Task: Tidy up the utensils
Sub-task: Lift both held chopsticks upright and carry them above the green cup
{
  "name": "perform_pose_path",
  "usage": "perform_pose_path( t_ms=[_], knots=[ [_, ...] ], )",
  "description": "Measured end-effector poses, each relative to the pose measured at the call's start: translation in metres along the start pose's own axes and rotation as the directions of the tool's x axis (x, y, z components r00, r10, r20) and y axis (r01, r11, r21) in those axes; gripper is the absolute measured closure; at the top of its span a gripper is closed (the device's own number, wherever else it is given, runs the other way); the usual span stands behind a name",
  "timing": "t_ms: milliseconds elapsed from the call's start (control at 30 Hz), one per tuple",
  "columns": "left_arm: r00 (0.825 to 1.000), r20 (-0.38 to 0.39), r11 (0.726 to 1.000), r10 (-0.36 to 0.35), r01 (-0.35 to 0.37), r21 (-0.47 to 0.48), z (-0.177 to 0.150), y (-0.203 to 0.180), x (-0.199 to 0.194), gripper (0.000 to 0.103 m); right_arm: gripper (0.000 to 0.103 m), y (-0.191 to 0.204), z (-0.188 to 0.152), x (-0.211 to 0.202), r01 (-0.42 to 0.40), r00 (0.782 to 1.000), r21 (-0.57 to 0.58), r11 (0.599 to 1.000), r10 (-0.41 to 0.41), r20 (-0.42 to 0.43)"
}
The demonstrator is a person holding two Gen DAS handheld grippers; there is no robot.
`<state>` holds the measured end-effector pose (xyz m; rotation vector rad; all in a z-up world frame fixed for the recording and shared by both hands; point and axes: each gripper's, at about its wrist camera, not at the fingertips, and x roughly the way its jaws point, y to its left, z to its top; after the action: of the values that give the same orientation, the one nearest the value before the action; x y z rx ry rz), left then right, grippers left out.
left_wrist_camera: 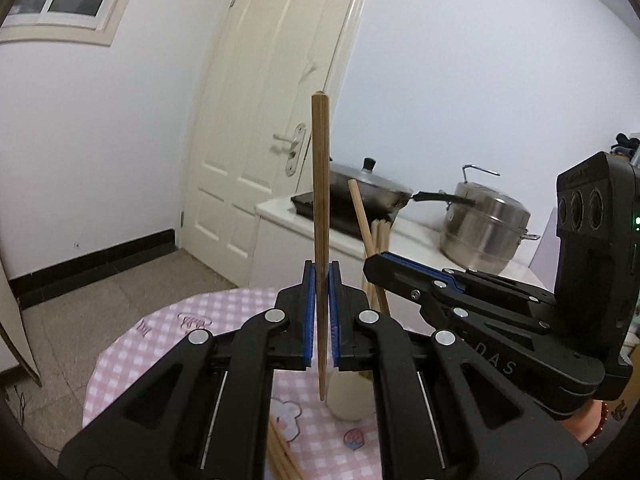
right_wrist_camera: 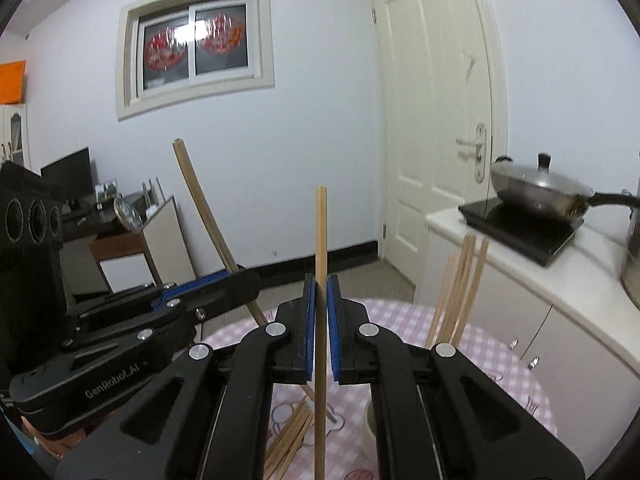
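In the left wrist view my left gripper (left_wrist_camera: 321, 280) is shut on a dark wooden chopstick (left_wrist_camera: 320, 184) that stands nearly upright. To its right, my right gripper (left_wrist_camera: 371, 266) grips a paler chopstick (left_wrist_camera: 360, 216). The right wrist view shows the right gripper (right_wrist_camera: 321, 284) shut on that pale chopstick (right_wrist_camera: 321, 236), also upright. My left gripper (right_wrist_camera: 246, 282) is at the left there, its chopstick (right_wrist_camera: 200, 200) leaning. A white cup (left_wrist_camera: 348, 400) (right_wrist_camera: 370, 424) on the table holds several chopsticks (right_wrist_camera: 460, 292). Loose chopsticks (right_wrist_camera: 292, 436) lie on the cloth below both grippers.
The round table wears a pink checked cloth (left_wrist_camera: 168, 332). Behind it is a white counter (left_wrist_camera: 280, 216) with a black hob, a lidded wok (left_wrist_camera: 368, 188) and a steel steamer pot (left_wrist_camera: 484, 232). A white door (left_wrist_camera: 276, 100) stands at the back, with tiled floor beside the table.
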<state>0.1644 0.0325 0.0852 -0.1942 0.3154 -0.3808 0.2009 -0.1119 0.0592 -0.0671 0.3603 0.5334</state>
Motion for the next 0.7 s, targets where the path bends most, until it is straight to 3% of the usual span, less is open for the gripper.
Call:
perform_pose_path(
  t_ms=[367,700],
  knots=[
    [0.996,0.077,0.998,-0.048,0.046,0.037,0.031,-0.028,0.007,0.097,0.098,-0.021,0.02,-0.015,0.042,0.987,-0.006,0.999,-0.041,0.153],
    [0.998,0.019,0.997,-0.056,0.055,0.047,0.02,-0.039,0.048,0.097,0.098,-0.057,0.005,-0.001,0.089,0.955,0.007,0.996,-0.087,0.283]
  ],
)
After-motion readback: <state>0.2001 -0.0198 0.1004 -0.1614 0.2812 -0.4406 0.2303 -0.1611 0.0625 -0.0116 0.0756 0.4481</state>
